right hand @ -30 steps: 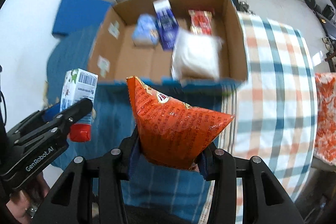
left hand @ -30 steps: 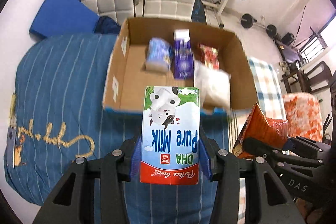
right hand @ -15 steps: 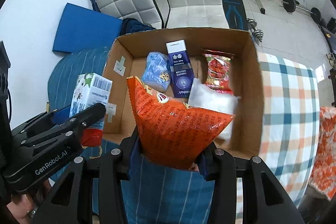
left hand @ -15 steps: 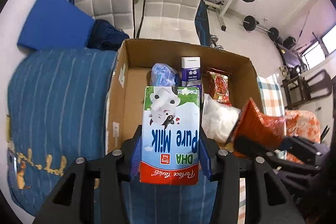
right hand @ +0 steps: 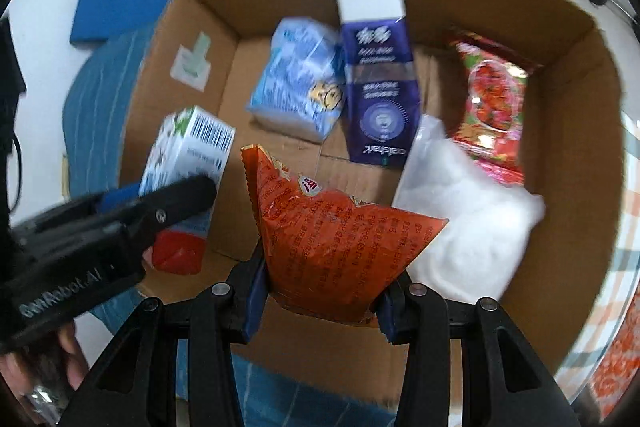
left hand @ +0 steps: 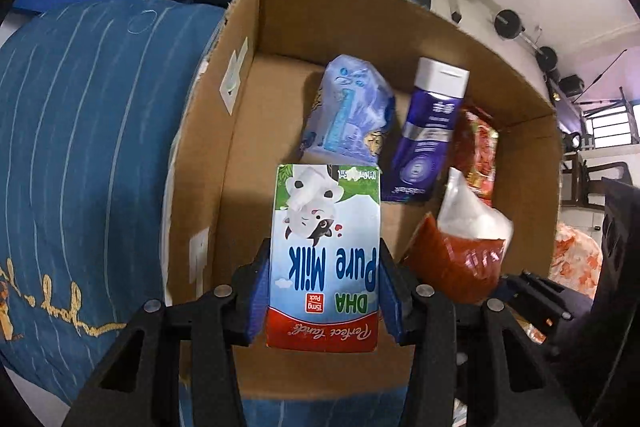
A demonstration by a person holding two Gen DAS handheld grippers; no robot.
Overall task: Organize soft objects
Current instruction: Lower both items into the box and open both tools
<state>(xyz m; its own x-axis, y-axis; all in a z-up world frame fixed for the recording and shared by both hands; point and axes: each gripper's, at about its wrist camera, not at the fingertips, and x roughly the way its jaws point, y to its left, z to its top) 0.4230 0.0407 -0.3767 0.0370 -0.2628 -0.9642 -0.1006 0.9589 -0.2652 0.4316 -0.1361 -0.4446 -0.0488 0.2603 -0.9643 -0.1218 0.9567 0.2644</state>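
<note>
— Left wrist view: what did the left gripper (left hand: pixel 324 291) hold?
— Its jaws were clamped on a stiff blue-and-white paper milk carton (left hand: pixel 324 255) over the open brown cardboard box (left hand: pixel 400 3).
— And the right gripper (right hand: pixel 320 291)?
— Pinched shut on a crinkly orange foil snack bag (right hand: pixel 336 243) above the box floor; likely light, slippery, crushable, best gripped at its sealed edge.
</note>
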